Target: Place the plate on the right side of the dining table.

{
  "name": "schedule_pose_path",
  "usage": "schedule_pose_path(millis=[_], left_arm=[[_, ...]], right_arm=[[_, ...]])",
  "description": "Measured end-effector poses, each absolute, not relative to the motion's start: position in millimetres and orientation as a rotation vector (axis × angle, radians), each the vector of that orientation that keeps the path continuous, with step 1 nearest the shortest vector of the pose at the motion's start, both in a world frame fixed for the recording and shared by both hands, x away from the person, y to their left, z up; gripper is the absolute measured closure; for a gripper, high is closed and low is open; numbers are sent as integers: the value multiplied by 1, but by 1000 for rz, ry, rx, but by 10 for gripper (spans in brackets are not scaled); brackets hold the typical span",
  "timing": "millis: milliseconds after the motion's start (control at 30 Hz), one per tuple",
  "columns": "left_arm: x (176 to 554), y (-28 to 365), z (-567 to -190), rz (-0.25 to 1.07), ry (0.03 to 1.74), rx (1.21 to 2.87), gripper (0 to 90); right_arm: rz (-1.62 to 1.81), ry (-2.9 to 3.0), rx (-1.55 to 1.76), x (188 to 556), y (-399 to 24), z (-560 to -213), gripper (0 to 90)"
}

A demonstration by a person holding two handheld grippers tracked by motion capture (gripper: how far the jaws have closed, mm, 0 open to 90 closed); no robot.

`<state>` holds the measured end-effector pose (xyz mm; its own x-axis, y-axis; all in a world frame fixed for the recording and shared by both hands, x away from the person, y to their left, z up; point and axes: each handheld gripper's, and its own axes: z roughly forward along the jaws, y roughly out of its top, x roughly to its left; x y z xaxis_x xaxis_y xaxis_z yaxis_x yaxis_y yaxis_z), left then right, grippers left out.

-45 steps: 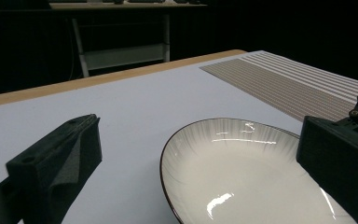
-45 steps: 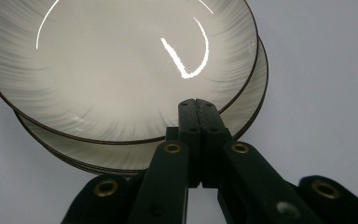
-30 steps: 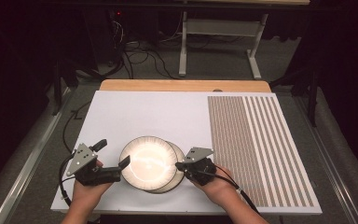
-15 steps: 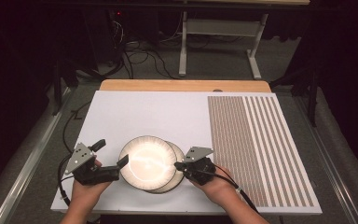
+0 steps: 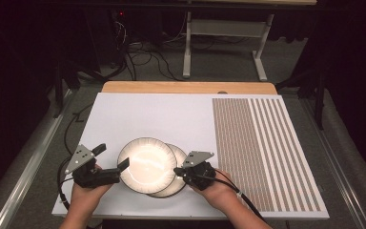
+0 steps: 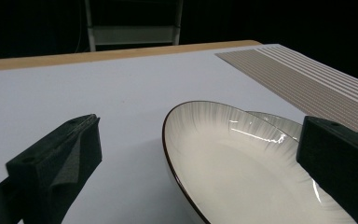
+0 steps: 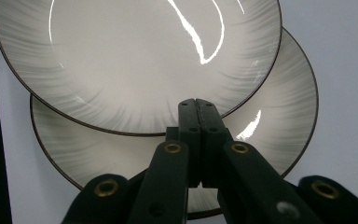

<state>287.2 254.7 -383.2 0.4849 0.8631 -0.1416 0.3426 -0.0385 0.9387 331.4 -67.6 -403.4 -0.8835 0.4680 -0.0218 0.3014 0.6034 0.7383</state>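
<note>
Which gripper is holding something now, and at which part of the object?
The right gripper is shut on the near rim of the lower plate. The left gripper is open at the left edge of the upper plate and holds nothing.

The room around the tabletop (image 5: 147, 114) is dim, nearly black, while the white top is lit evenly from above. The upper plate (image 5: 147, 164) is overexposed in the high view, its centre washed out. Bright curved glare streaks cross it in the right gripper view. Near jaws look soft and dark.
</note>
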Motion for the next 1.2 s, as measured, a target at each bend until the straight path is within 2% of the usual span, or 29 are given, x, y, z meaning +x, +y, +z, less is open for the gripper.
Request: schedule_pose_path(millis=[267,467,600,733,867,1100,1200], left_arm=[[294,254,-390,510,1125,1675,5],[299,251,-395,385,1164,1705,14],[302,247,-398,300,1177,1745,55],[302,245,-398,224,1180,1755,123],[303,242,-399,202,1201,1807,181],[305,242,-400,169,1278,1817,357],[306,244,-399,172,1305,1819,458]], right_arm=[[1141,2623,611,331,-61,-405,900],[1139,2632,606,331,-58,-406,900],[1136,2630,607,331,-58,-406,900],[1139,2628,606,331,-57,-406,900],[1131,2633,605,330,-57,-406,900],[1129,2634,593,330,-57,-407,900],[1131,2630,595,330,-57,-407,900]])
